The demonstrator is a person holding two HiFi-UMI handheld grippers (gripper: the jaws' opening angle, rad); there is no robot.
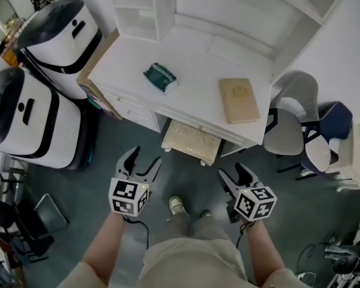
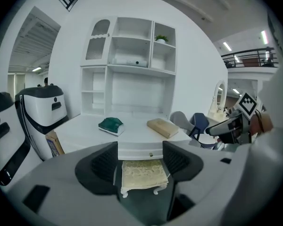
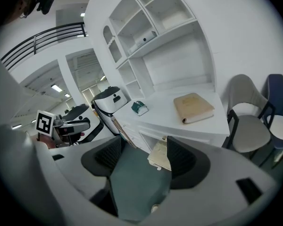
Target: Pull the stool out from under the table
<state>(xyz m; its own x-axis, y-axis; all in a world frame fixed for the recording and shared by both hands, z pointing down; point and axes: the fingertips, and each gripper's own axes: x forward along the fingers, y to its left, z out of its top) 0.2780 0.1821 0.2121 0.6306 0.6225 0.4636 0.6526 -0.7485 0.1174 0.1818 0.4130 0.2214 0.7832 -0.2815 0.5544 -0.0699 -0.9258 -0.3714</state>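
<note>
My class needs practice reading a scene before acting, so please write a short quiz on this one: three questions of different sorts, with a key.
1. True or false: the stool stands fully clear of the desk.
2. What lies on the desk beside the green pack? A) mug B) tan book C) lamp
3. Does the left gripper or the right gripper touch the stool?
Key: 1. False, it sits partly under the desk. 2. B. 3. No, both are open, empty and short of it.
</note>
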